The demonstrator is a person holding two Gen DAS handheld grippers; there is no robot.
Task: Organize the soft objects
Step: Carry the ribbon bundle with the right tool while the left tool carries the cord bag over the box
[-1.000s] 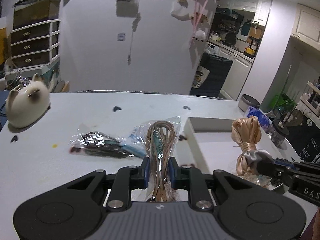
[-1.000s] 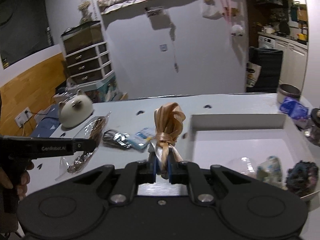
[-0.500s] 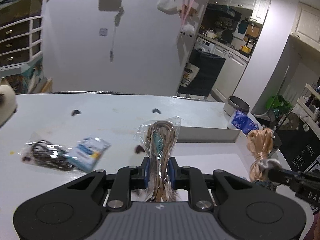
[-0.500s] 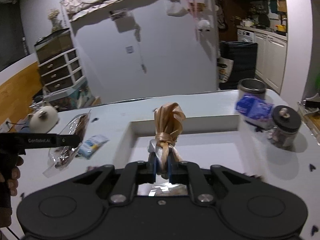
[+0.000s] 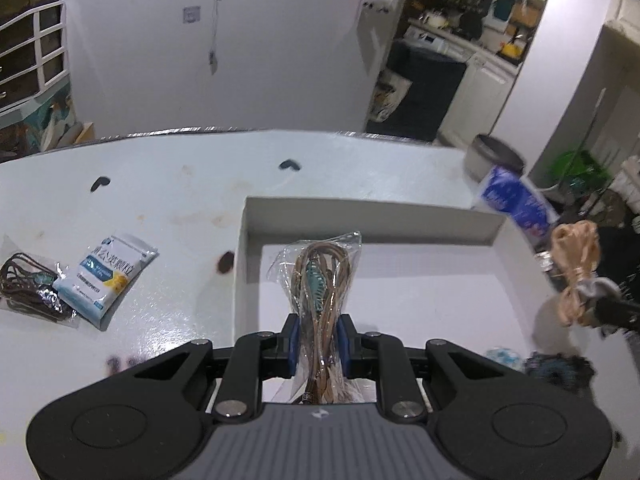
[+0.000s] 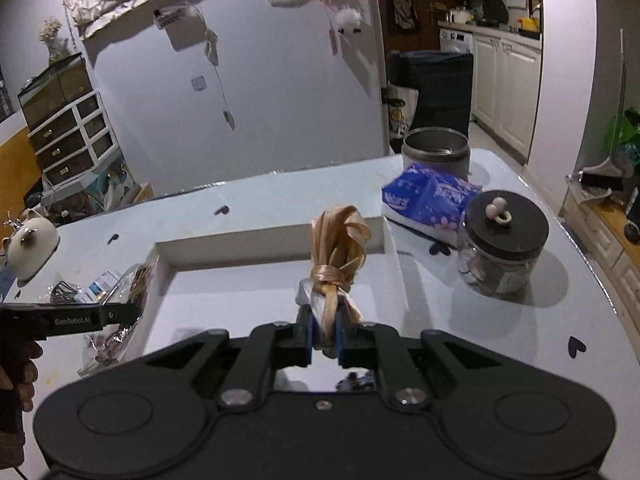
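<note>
My left gripper (image 5: 319, 340) is shut on a clear bag of brown cords (image 5: 322, 280) and holds it over the left part of the white tray (image 5: 372, 210). My right gripper (image 6: 324, 334) is shut on a tan ribbon bundle (image 6: 338, 246), held above the tray (image 6: 272, 234). The ribbon bundle also shows in the left wrist view (image 5: 576, 264) at the right. A dark scrunchie (image 5: 556, 368) and a small pale item (image 5: 502, 356) lie in the tray's near right corner.
On the table left of the tray lie a white-and-blue packet (image 5: 106, 276) and a bag of dark cords (image 5: 28, 288). Right of the tray stand a blue tissue pack (image 6: 430, 196), a black-lidded glass jar (image 6: 504, 248) and a grey tin (image 6: 436, 152). A white cat figure (image 6: 30, 246) sits far left.
Both grippers have moved right with their loads, from beside the tray to over it. The cat figure has left the left wrist view.
</note>
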